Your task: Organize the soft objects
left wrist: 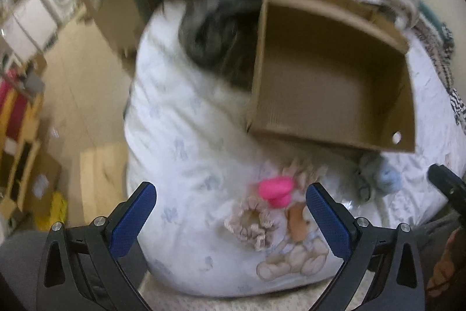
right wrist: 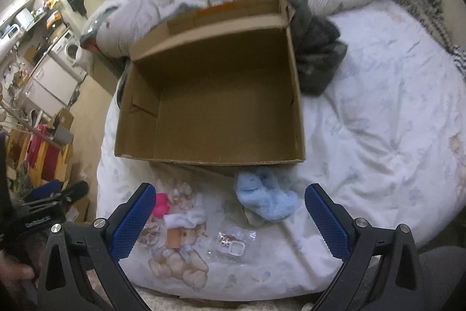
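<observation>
Blue sock (right wrist: 263, 201) lies between the wide-apart right gripper (right wrist: 230, 204) fingers, bare quilt (right wrist: 378, 118) rightward; beyond, the cardboard box (right wrist: 215, 104) sits empty. Left gripper (left wrist: 231, 204) also gapes.

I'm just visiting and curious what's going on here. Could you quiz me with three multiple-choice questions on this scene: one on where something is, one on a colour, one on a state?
1. Where does the fluffy sock lie?
A. Inside the box
B. On the bedsheet in front of the box
C. On the floor

2. What colour are the gripper pads?
A. Blue
B. Red
C. Green

3. What state is the cardboard box in?
A. Taped shut
B. Full of clothes
C. Open and empty

Answers:
1 B: the fluffy sock lies on the bedsheet by the box's near wall.
2 A: the right hand-held gripper and left hand-held gripper show blue pads.
3 C: the cardboard box shows a bare floor.
</observation>
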Demonstrator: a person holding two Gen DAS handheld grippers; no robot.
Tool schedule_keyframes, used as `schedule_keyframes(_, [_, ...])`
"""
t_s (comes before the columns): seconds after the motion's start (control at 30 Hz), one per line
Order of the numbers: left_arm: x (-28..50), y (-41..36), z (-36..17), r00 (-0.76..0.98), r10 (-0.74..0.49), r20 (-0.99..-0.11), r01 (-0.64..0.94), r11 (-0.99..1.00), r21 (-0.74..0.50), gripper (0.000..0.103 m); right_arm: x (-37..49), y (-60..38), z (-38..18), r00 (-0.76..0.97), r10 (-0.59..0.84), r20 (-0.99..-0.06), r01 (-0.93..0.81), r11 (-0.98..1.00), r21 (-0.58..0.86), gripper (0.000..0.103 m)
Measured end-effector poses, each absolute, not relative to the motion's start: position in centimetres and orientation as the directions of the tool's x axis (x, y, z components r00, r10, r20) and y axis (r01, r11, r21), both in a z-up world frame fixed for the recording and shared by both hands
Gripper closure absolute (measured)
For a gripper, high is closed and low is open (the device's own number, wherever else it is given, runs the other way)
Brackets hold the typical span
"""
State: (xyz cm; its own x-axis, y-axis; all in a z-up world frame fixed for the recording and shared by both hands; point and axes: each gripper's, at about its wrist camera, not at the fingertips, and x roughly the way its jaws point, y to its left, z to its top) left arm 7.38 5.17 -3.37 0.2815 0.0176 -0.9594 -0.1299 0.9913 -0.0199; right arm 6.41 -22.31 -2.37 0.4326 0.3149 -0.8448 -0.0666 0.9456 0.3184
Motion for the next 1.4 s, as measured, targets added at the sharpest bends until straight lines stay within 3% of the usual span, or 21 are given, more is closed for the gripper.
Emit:
schedule_keyframes(0.17, [7.5, 5.2, -9.6, 0.081, -0.069, -0.994, -0.159, 0.984, -0.082, 0.016, 8.3, -22.4, -5.2, 0.342, 0.260, -0.903, -0.041, 0.964, 0.262, 0.000])
schedule_keyframes(0.43, [7.8, 4.5, -13.3, 0.009, -0.090, -0.996, -0.163, 0.982, -0.091, 0.021, 9.6, -22.9, -8.5, 0.269, 0.269, -0.925, -0.022, 0.962, 0.274, 0.000])
schedule_keyframes(0.63, [7.7, 5.7, -15.7, -0.016, -0.170, -0.985, -0.220, 0.962, -0.162, 0.052, 9.8, -23.5, -9.8, 0.254, 0.278, -0.927, 0.005, 0.958, 0.288, 0.000])
schedule_keyframes(0.73, [7.6, 5.7, -16.2, -0.010, -0.188, -0.982, -0.216, 0.959, -0.181, 0.078, 9.7, -23.4, -9.9, 0.254, 0.283, -0.925, 0.003, 0.956, 0.293, 0.000])
schedule_keyframes(0.77, [7.5, 5.6, -16.2, -0.010, -0.191, -0.982, -0.211, 0.960, -0.185, 0.092, 9.7, -23.4, -10.0, 0.255, 0.285, -0.924, 0.001, 0.955, 0.295, 0.000])
schedule_keyframes(0.8, [7.4, 5.4, -16.0, -0.007, -0.191, -0.982, -0.201, 0.962, -0.186, 0.096, 9.8, -23.4, -10.0, 0.255, 0.287, -0.923, -0.001, 0.955, 0.297, 0.000])
schedule_keyframes(1.13, [7.4, 4.5, -9.0, 0.173, -0.245, -0.954, -0.080, 0.962, -0.261, 0.096, 9.7, -23.7, -9.9, 0.256, 0.285, -0.923, 0.021, 0.954, 0.300, 0.000])
schedule_keyframes(1.4, [7.7, 5.3, -7.0, 0.221, -0.235, -0.947, -0.069, 0.964, -0.255, 0.096, 10.7, -25.4, -12.1, 0.186, 0.298, -0.936, 0.118, 0.939, 0.322, 0.000])
